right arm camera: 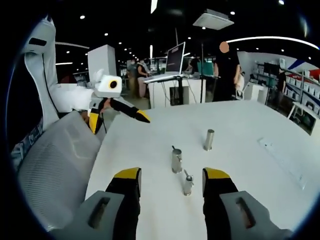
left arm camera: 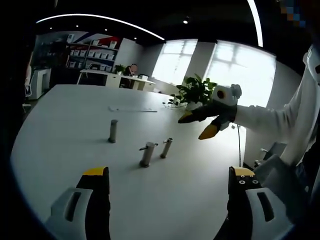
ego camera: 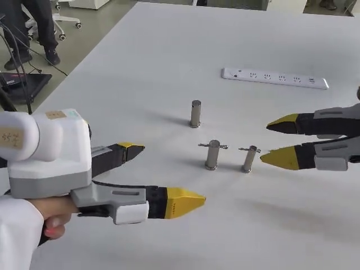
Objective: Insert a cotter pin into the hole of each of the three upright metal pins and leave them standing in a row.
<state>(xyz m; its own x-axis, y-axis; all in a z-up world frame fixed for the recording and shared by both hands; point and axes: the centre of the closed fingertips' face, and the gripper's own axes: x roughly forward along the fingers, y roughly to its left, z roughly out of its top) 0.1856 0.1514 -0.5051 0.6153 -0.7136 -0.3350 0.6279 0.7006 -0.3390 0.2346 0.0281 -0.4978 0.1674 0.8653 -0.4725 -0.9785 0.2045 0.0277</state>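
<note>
Metal, stiff and likely slick, the bare pin (ego camera: 195, 113) looks tippy; hold it low on the shaft; left claw (ego camera: 171, 172) and right claw (ego camera: 265, 143) gape wide, empty.

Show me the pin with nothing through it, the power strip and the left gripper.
bare pin (ego camera: 195, 115), head view, middle of shaft.
power strip (ego camera: 274, 77), head view, middle of top.
left gripper (ego camera: 173, 172), head view, midway between its fingers' tips.

The head view looks forward and down over the white surface (ego camera: 169, 67), with the three metal pins (ego camera: 212, 154) mid-frame and fairly near. The left gripper view looks low across it from the pins' 8 o'clock, farther off. The right gripper view looks from their 3 o'clock, close. All three share the pins.
</note>
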